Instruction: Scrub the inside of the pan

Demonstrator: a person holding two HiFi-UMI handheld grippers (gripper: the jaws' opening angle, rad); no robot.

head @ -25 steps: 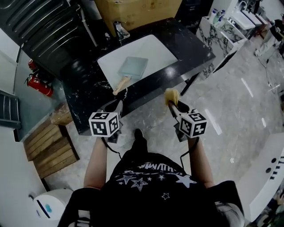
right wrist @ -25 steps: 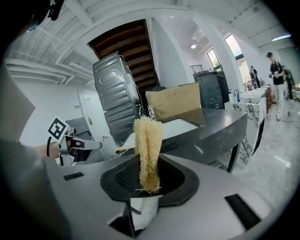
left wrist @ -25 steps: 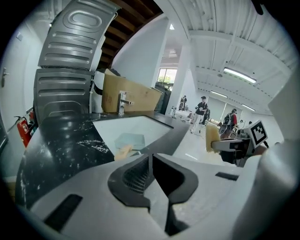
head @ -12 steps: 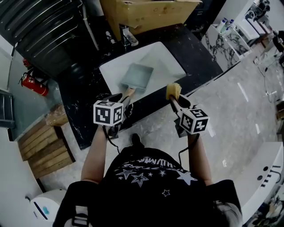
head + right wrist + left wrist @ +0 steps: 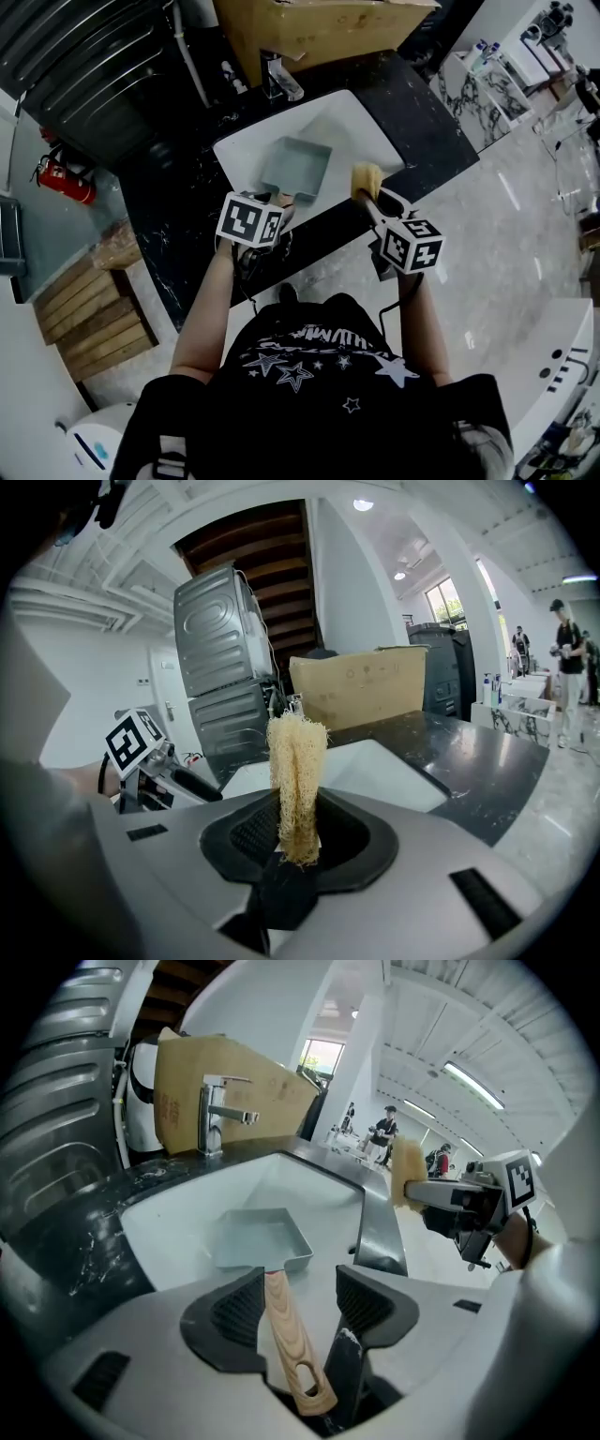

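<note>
Yellow sponge [image 5: 297, 761] sat clamped in right gripper [image 5: 298, 829], above the right edge of the sink [image 5: 246, 148]. Jaws of left gripper [image 5: 300, 1290] had just been opening; they stood apart around the wooden handle [image 5: 284, 1326] of the pan [image 5: 255, 1239], not gripping. Pan lay flat inside the sink.

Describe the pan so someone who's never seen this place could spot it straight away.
Find the black marble counter and the white sink set into it, by the chrome faucet. The pan lies in that sink: shallow, square, pale grey-blue. It is the only thing lying in the basin, with a light wooden handle.
</note>
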